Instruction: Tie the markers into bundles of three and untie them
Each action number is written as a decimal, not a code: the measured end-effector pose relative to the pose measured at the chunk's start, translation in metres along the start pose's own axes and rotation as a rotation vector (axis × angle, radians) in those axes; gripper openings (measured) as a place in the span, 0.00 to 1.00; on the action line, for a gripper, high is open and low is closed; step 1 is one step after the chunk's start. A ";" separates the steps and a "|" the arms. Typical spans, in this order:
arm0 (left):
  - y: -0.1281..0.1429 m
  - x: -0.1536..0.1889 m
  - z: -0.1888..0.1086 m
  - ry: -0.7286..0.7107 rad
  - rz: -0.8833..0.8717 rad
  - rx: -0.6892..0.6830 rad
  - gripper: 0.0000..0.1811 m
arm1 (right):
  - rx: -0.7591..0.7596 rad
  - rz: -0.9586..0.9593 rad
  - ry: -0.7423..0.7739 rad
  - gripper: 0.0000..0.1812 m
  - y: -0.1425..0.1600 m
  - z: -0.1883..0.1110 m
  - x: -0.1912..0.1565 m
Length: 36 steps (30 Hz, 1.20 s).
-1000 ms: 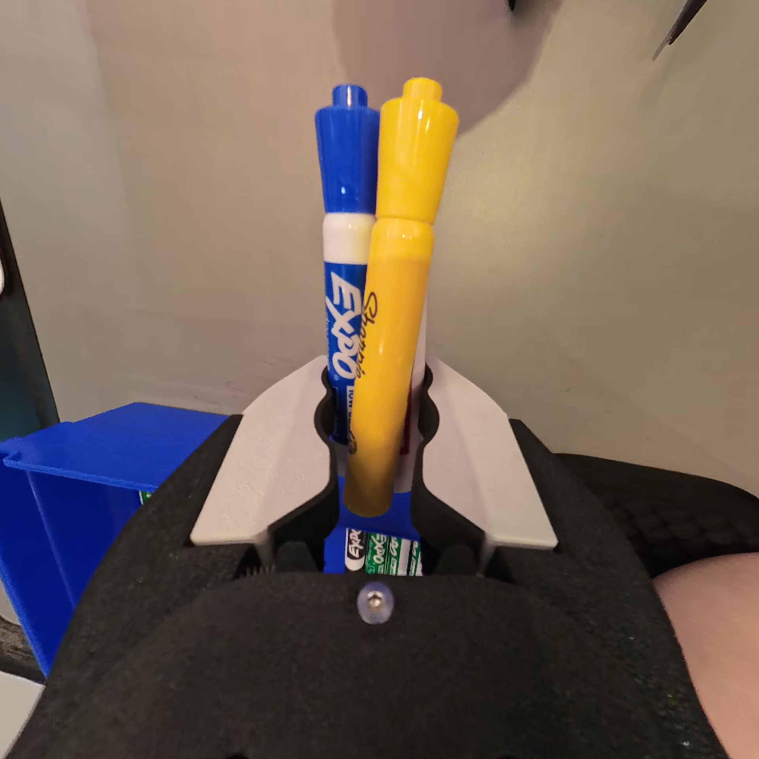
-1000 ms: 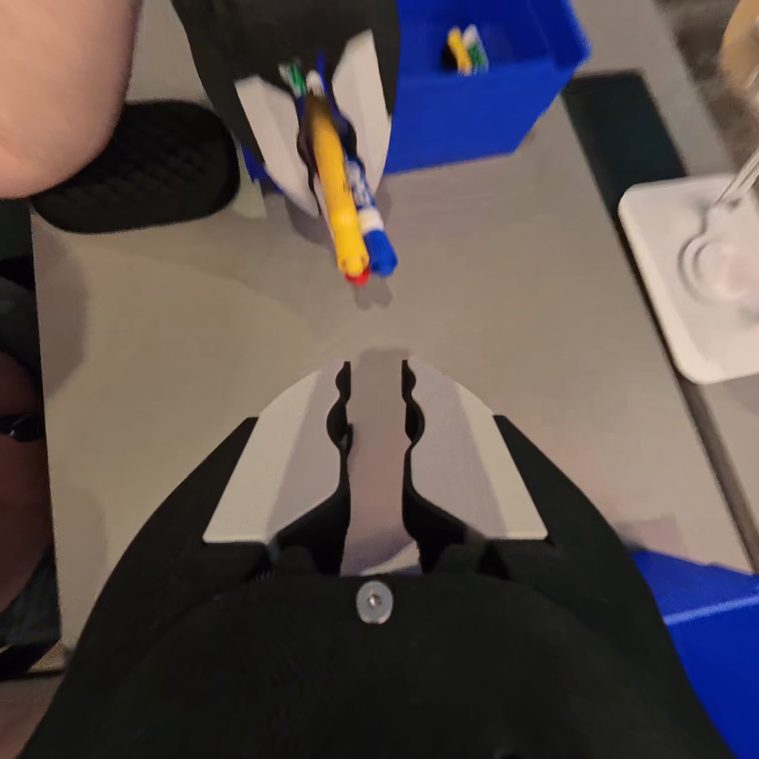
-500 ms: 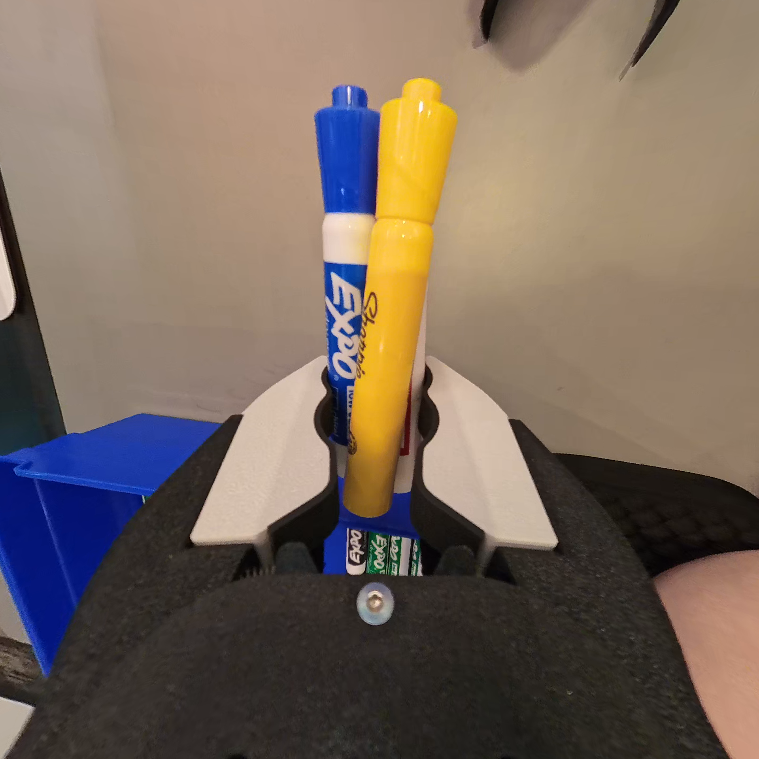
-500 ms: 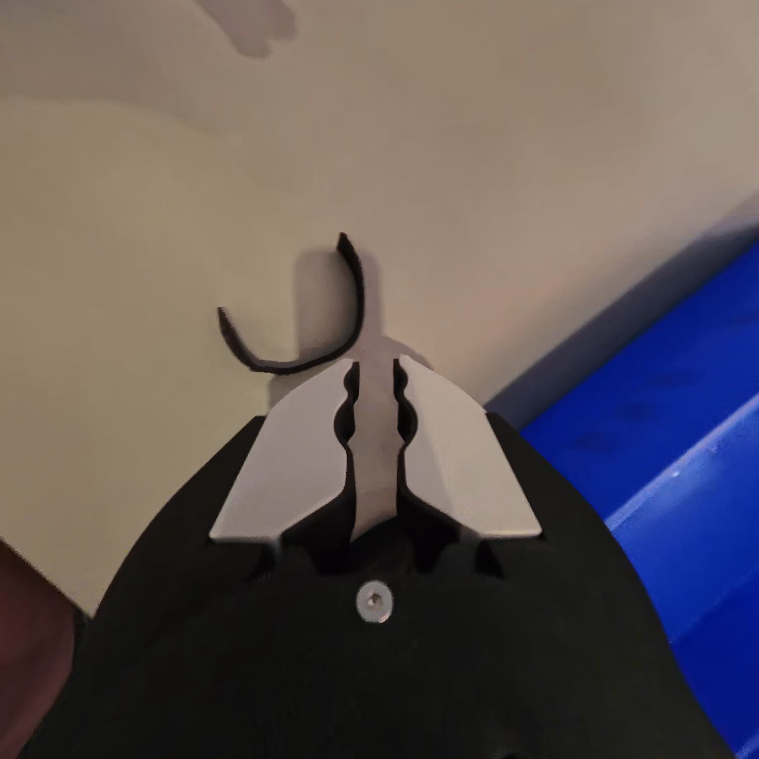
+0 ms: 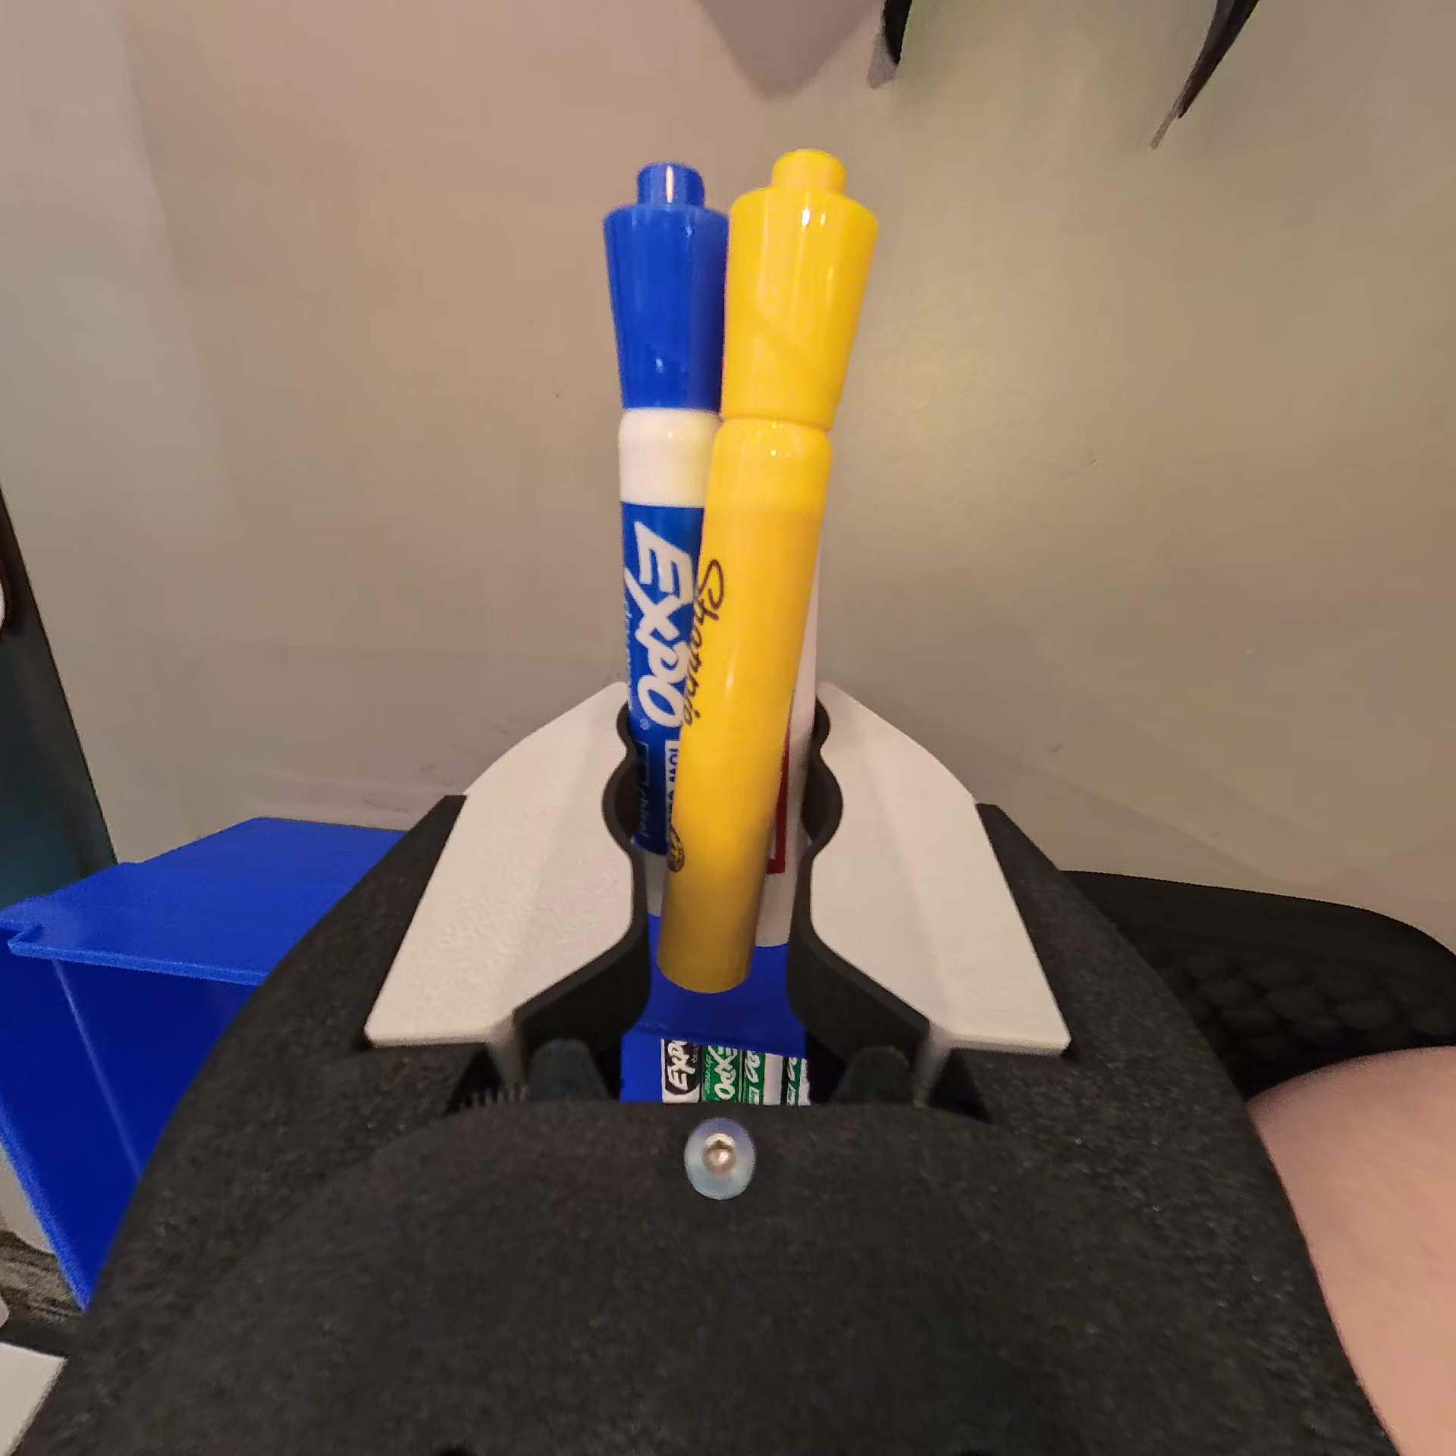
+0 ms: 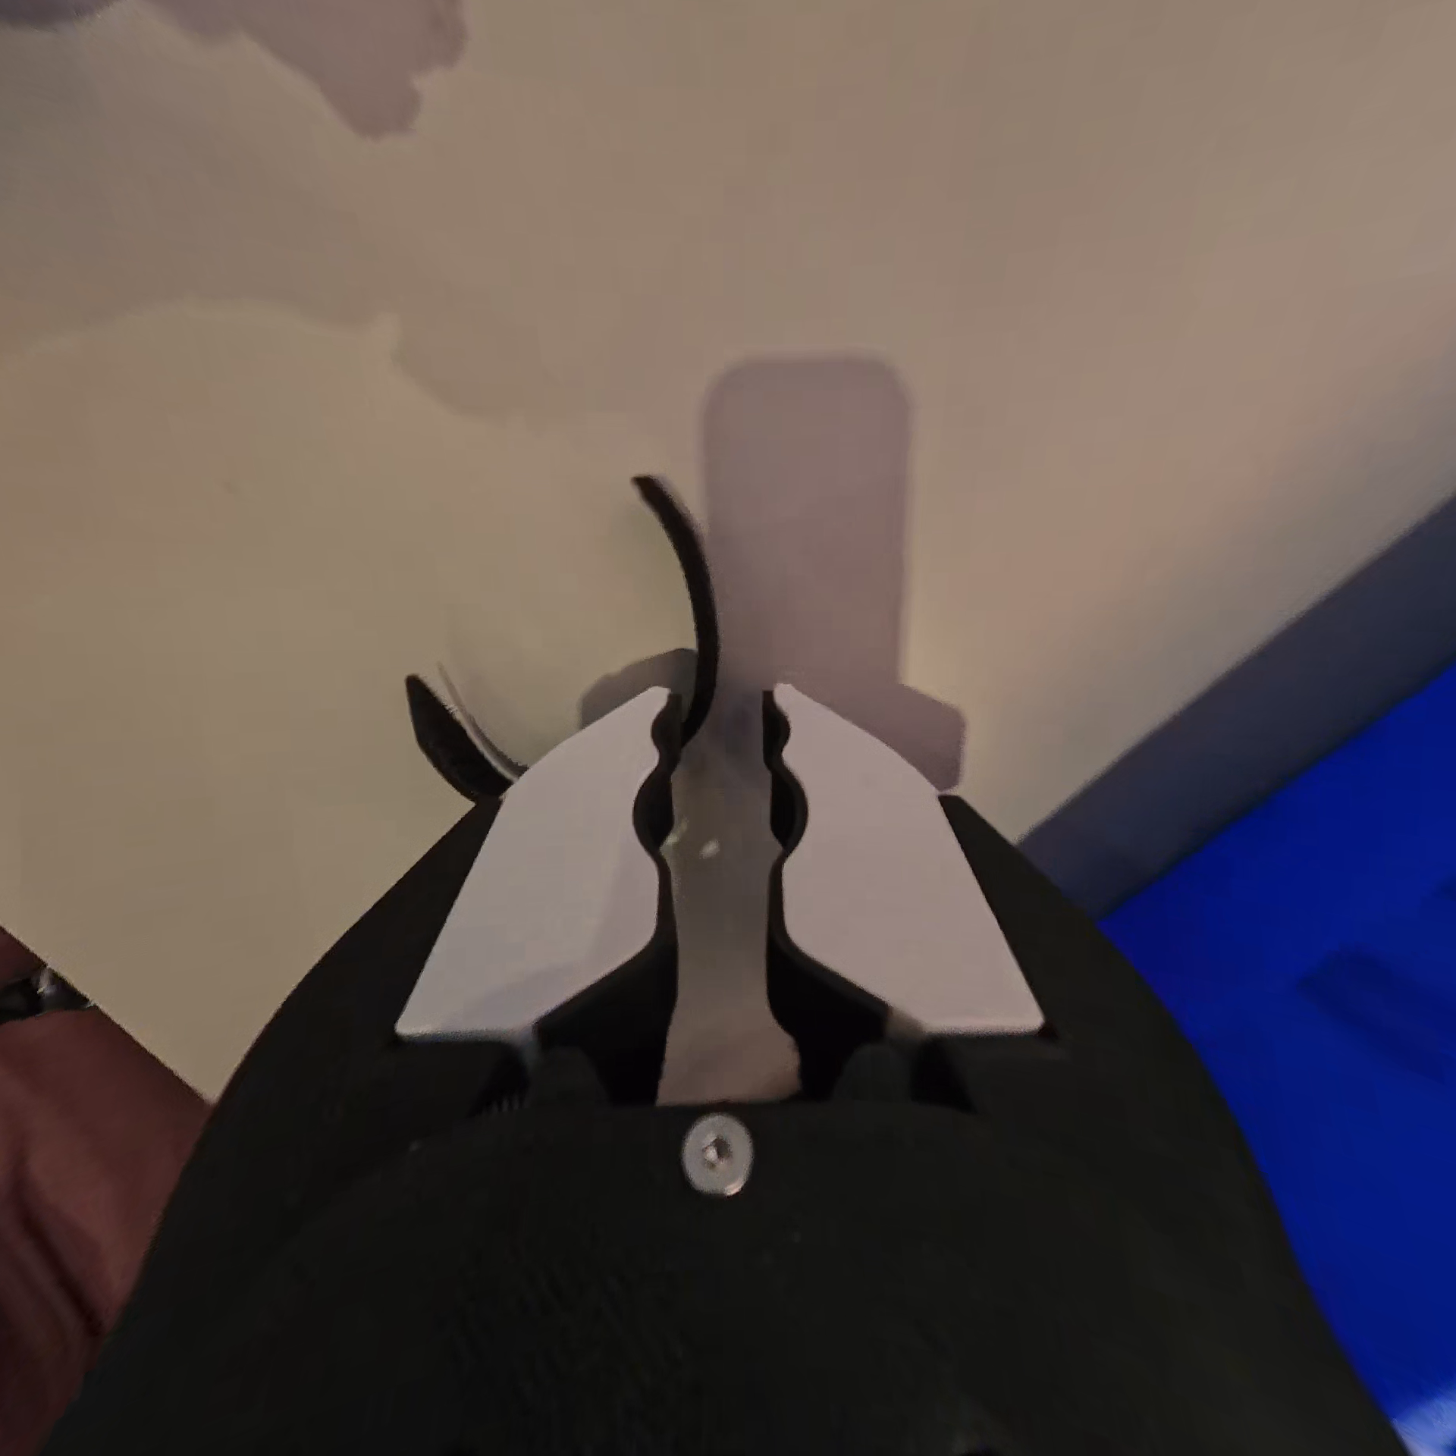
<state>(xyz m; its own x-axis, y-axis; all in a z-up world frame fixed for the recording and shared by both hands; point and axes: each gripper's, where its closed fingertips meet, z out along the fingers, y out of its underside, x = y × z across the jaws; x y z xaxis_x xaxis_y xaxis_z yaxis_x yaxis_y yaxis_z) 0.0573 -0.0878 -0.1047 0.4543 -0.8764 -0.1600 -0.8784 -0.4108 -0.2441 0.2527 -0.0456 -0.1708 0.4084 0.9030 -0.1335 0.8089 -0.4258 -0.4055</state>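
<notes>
My left gripper (image 5: 721, 709) is shut on three markers standing side by side: a blue marker (image 5: 666, 394), a yellow marker (image 5: 772, 551) and a white-bodied marker (image 5: 800, 788) mostly hidden behind the yellow one. In the right wrist view a black curved strap (image 6: 697, 583) lies on the pale table. My right gripper (image 6: 721, 697) is low over it with its jaws a little apart. One end of the strap rises along the left finger's inner edge, and the other end (image 6: 441, 741) sticks out left of that finger. The strap's middle is hidden under the finger. Its tips show at the top of the left wrist view (image 5: 1205, 71).
A blue bin (image 5: 157, 945) stands at the left, with more markers (image 5: 733, 1075) behind my left gripper. A black mesh pad (image 5: 1300, 985) and a hand (image 5: 1379, 1261) are at the right. Another blue bin (image 6: 1300, 945) lies right of my right gripper. A hand (image 6: 79, 1142) shows at lower left. One gripper's finger ends stand about 20 cm off the other's.
My right gripper swung away from the left gripper's markers and came down onto the black strap, which now lies partly under its left finger. The left gripper barely moved.
</notes>
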 end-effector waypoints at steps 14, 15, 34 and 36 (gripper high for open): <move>-0.002 0.004 0.005 0.020 0.010 -0.017 0.21 | 0.059 -0.110 0.186 0.02 -0.014 -0.014 0.018; -0.001 0.004 0.006 0.021 0.010 -0.021 0.21 | 0.083 -0.165 0.249 0.02 -0.020 -0.020 0.021; 0.003 0.002 0.006 0.022 -0.008 -0.034 0.21 | -0.157 -0.901 0.995 0.03 -0.051 -0.037 0.038; 0.005 0.001 0.005 0.023 -0.016 -0.033 0.21 | -0.130 -0.986 1.034 0.04 -0.052 -0.034 0.030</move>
<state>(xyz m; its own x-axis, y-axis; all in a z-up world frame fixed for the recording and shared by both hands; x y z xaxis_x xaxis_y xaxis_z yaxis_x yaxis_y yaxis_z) 0.0544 -0.0899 -0.1109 0.4651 -0.8750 -0.1345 -0.8757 -0.4325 -0.2144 0.2371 0.0012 -0.1232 -0.2590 0.4052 0.8768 0.9470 0.2853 0.1479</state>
